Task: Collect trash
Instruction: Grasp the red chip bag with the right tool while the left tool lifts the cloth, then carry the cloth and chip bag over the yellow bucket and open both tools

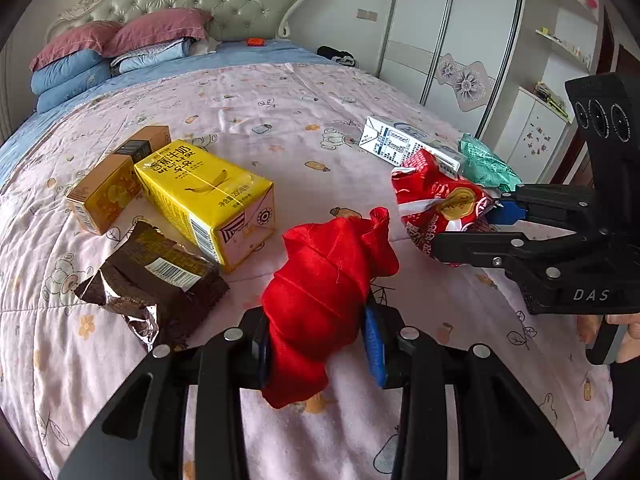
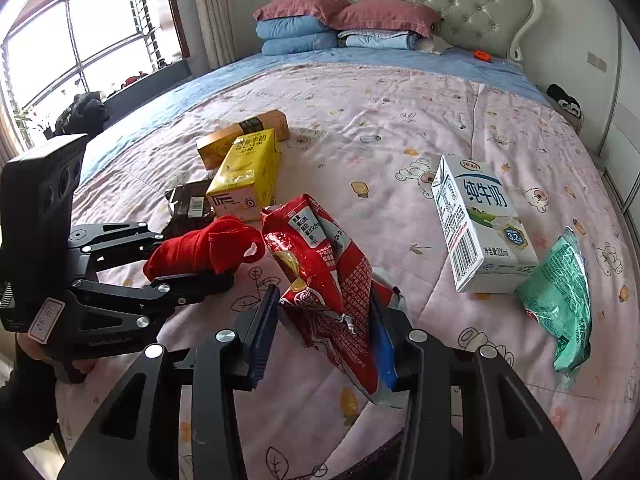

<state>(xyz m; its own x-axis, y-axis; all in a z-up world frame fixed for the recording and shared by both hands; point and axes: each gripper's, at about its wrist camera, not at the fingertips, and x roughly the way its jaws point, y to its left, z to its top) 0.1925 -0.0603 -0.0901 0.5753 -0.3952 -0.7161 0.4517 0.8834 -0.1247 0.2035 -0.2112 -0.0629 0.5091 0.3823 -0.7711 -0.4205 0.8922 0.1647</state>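
My left gripper (image 1: 320,344) is shut on a red cloth bag (image 1: 324,280), held above the pink bedspread; it also shows in the right wrist view (image 2: 204,248). My right gripper (image 2: 326,336) is shut on a red snack wrapper (image 2: 328,272), which also shows in the left wrist view (image 1: 436,200). Loose on the bed lie a yellow banana milk carton (image 1: 208,200), an orange box (image 1: 112,184), a brown foil wrapper (image 1: 156,280), a white milk carton (image 2: 476,228) and a green wrapper (image 2: 560,304).
The pink bedspread (image 1: 280,108) covers a wide bed. Pillows and folded quilts (image 2: 340,28) are stacked at the headboard. A wardrobe (image 1: 452,40) stands to the right of the bed, a window (image 2: 80,40) to the left.
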